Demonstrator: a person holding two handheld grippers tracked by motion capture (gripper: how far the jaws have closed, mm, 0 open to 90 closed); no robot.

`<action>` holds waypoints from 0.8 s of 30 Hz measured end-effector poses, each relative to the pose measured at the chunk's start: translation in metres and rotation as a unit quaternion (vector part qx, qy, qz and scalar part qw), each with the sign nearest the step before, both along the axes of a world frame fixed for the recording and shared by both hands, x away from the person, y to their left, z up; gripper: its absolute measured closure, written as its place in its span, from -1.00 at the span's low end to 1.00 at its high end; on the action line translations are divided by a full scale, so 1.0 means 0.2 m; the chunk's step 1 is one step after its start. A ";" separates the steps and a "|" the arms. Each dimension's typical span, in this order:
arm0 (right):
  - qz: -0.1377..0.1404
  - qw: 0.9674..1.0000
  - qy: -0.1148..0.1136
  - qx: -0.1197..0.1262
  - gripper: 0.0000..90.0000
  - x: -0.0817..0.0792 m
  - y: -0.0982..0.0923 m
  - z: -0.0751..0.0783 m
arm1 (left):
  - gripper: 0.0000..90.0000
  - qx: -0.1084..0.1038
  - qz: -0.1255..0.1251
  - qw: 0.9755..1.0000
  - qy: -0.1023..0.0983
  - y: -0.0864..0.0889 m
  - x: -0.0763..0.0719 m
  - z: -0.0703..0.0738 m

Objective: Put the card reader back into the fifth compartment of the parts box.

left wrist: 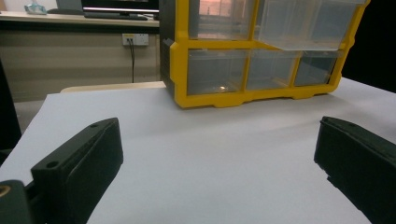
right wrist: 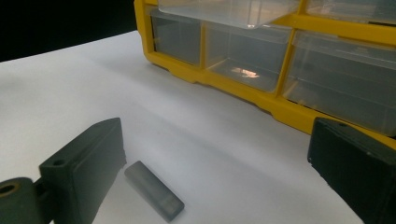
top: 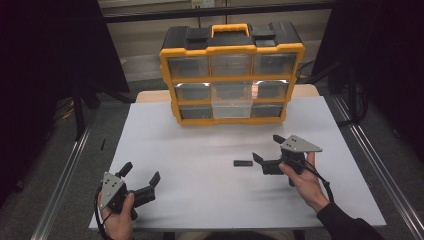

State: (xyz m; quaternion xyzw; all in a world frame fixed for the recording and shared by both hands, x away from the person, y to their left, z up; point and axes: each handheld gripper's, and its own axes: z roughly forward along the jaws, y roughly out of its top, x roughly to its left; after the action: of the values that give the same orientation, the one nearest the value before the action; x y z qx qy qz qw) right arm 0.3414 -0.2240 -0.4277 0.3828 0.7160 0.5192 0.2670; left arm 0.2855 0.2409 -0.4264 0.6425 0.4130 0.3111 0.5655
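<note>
A small dark grey bar (top: pixel 242 163) lies flat on the white table (top: pixel 200 200), right of centre. My right gripper (top: pixel 266 147) stands open just to the right of it, jaws pointing left toward it. In the right gripper view the bar (right wrist: pixel 154 190) lies beside the inner face of the left jaw, with the right gripper (right wrist: pixel 217 158) wide open around empty table. My left gripper (top: pixel 142 171) is open near the front left edge, holding nothing. The left gripper view has the left gripper (left wrist: pixel 217 154) spread wide over bare table.
A yellow and black organizer (top: pixel 231 77) with clear drawers stands upright at the back of the table. Its middle drawer (top: pixel 231 100) sticks out toward me. The same organizer (left wrist: pixel 224 98) and its frame (right wrist: pixel 280 109) appear beyond each gripper's jaws. Dark floor lies past the table's sides.
</note>
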 end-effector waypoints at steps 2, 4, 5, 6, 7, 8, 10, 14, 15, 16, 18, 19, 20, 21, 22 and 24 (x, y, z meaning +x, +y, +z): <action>0.000 1.000 0.006 -0.004 -0.93 0.01 0.01 0.00 | -0.97 0.000 0.000 1.000 0.000 0.00 0.00 0.00; 0.001 1.000 0.015 -0.004 -0.93 0.03 0.02 0.01 | -0.97 0.000 0.000 1.000 0.001 0.00 0.00 0.00; 0.003 1.000 0.016 -0.005 -0.93 0.04 0.02 0.01 | -0.97 -0.002 -0.001 1.000 0.001 0.00 0.00 0.00; 0.006 1.000 0.021 -0.007 -0.94 0.04 0.03 0.01 | -0.97 -0.003 -0.002 1.000 -0.001 0.00 0.00 0.00; 0.008 1.000 0.024 -0.009 -0.95 0.05 0.03 0.01 | -0.97 -0.004 -0.002 1.000 -0.002 0.00 0.00 0.00; 0.011 1.000 0.028 -0.006 -0.95 0.06 0.03 0.02 | -0.97 -0.004 -0.002 1.000 -0.002 0.00 0.00 0.00; 0.018 0.999 0.046 -0.007 -0.95 0.08 0.04 0.02 | -0.97 -0.003 -0.001 1.000 0.000 0.00 0.00 0.00; 0.038 0.996 0.073 -0.023 -0.95 0.11 0.06 0.03 | -0.97 -0.003 -0.002 1.000 0.000 0.00 0.00 0.00; 0.038 0.996 0.075 -0.024 -0.94 0.12 0.06 0.03 | -0.97 -0.004 -0.002 1.000 0.001 0.00 0.00 0.00; 0.040 0.996 0.078 -0.030 -0.94 0.13 0.06 0.04 | -0.97 -0.004 -0.002 1.000 0.000 0.00 0.00 0.00; 0.053 0.993 0.094 -0.041 -0.91 0.14 0.07 0.05 | -0.97 0.001 -0.002 1.000 -0.002 0.00 0.00 0.00; 0.058 0.992 0.100 -0.046 -0.91 0.15 0.08 0.05 | -0.97 -0.003 -0.003 1.000 -0.002 0.00 0.00 0.00; 0.063 0.991 0.104 -0.049 -0.91 0.16 0.08 0.05 | -0.97 -0.003 -0.003 1.000 0.000 0.00 0.00 0.00; 0.065 0.991 0.107 -0.051 -0.91 0.16 0.08 0.06 | -0.97 -0.003 -0.002 1.000 0.000 0.00 0.00 0.00; 0.070 0.990 0.113 -0.054 -0.90 0.17 0.09 0.06 | -0.97 -0.005 -0.001 1.000 0.000 0.00 0.00 0.00; 0.080 0.987 0.126 -0.060 -0.90 0.19 0.09 0.06 | -0.97 -0.001 -0.001 1.000 -0.001 0.00 0.00 0.00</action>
State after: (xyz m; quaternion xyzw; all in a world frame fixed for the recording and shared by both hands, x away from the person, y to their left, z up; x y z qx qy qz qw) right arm 0.3785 -0.2054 -0.4149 0.3700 0.8018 0.4429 0.1549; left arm 0.2860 0.2411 -0.4264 0.6422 0.4122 0.3110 0.5665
